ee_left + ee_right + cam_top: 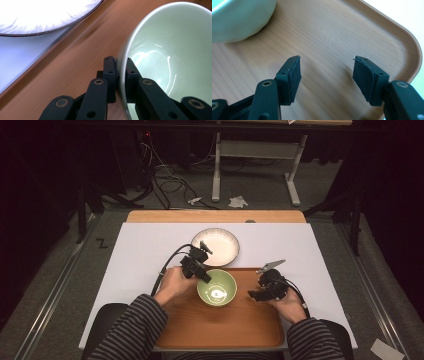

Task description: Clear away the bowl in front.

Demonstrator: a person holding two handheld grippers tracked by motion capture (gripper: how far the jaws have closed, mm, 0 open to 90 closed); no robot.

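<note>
Left gripper (121,71) has its fingers (110,72) clamped on the rim of the green bowl (216,287), one inside the wall and one outside, as the left gripper view shows plainly. The bowl sits on the wooden tray (250,330), toward its far edge, just in front of the white plate (216,246) that rests on the white worktop (140,255) beyond the tray. Right gripper (326,76) hovers low over the tray to the right of the bowl, fingers spread apart and empty; bare wood lies between them in the right gripper view, with the bowl's outer wall at upper left. I judge the step in hand to be moving the bowl by its rim, probably a lift or a shift. The hold is a one-sided pinch on a smooth glazed wall, so I'd keep the squeeze firm and raise it slowly, watching for the bowl to tip away from the grip. I'd keep the rim level and avoid any wrist twist. The plate's near edge is close, so I'd steer clear of it. The right gripper is placed well to steady the opposite rim if the bowl sags; I'd bring it in before going high.
</note>
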